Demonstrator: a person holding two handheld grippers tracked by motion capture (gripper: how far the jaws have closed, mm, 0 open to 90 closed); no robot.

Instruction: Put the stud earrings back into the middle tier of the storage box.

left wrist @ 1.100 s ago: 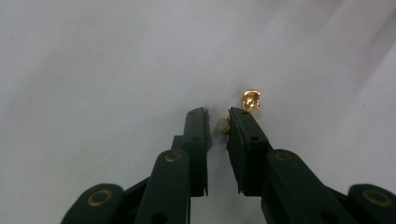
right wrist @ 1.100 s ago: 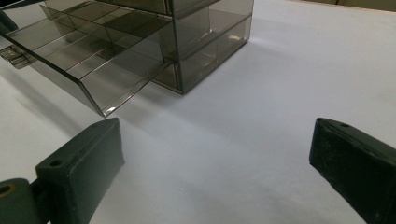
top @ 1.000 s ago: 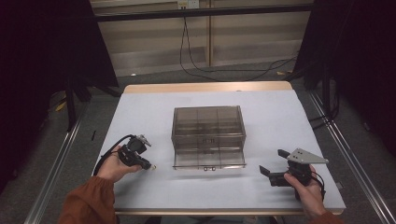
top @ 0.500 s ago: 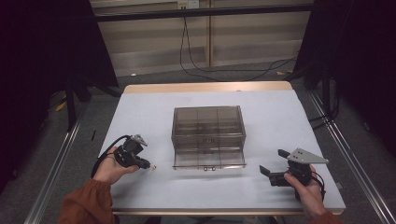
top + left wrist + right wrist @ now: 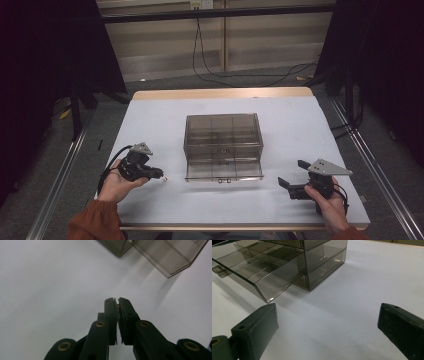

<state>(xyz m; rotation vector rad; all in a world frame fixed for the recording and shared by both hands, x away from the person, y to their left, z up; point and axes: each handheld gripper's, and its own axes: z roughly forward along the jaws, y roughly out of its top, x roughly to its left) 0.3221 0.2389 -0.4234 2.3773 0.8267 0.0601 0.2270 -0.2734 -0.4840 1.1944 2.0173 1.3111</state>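
Left tool (image 5: 159, 175) clenched on tiny gold part (image 5: 117, 305); right tool (image 5: 291, 182) released. Could slip before reaching drawer (image 5: 224, 169).

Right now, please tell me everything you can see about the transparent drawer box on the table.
The drawer box is a smoky grey, see-through cabinet that looks like plastic, standing upright near the middle of the white table. Thin dividers split it into compartments. One drawer is pulled out toward the person, with small latches on its front edge. The compartments in view look empty. Nothing touches the box; both tools are apart from it.
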